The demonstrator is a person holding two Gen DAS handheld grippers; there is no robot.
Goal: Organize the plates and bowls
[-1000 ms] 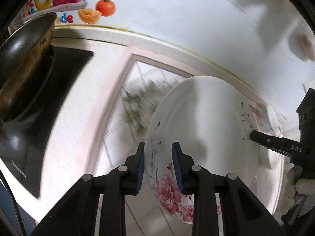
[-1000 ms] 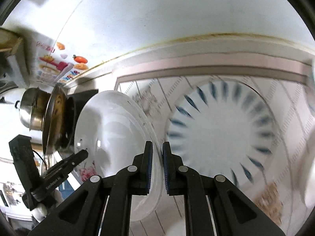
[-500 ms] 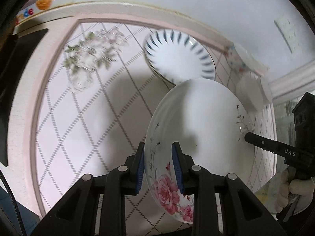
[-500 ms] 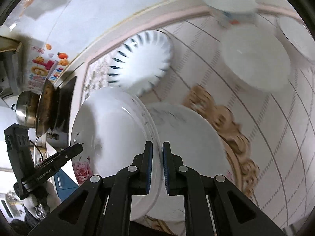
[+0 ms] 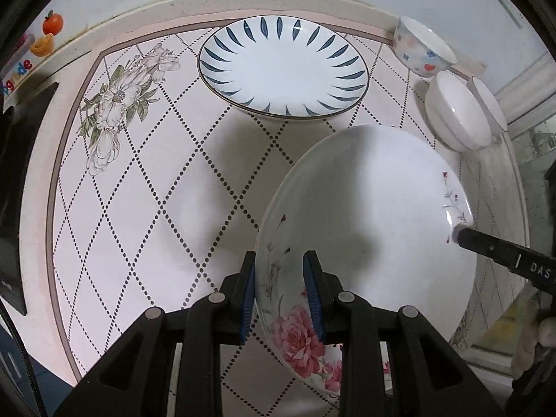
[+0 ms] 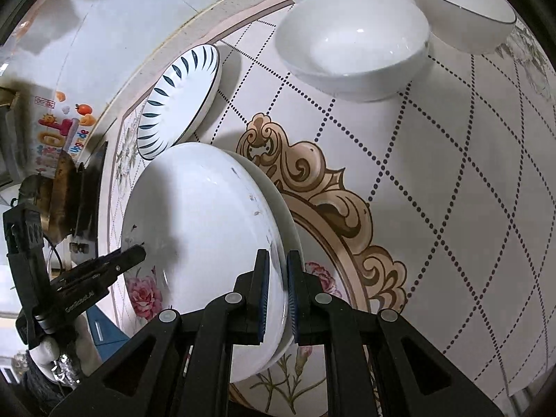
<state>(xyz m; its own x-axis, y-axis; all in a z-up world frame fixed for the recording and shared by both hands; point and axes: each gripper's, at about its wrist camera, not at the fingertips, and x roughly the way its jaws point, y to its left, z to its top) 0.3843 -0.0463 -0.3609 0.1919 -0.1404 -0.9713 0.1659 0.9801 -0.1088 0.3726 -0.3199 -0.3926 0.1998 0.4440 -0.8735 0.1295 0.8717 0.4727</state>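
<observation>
Glossy round rose-painted plate (image 5: 368, 229), rim-gripped

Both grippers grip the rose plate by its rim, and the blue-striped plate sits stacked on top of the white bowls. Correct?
Not quite. The blue-striped plate lies alone on the counter, apart from the white bowls, as the left wrist view shows. Both the left gripper and right gripper do grip the rose plate.

Blue-petal plate (image 5: 283, 69) and white bowl (image 6: 354, 40) block the counter's back.
</observation>
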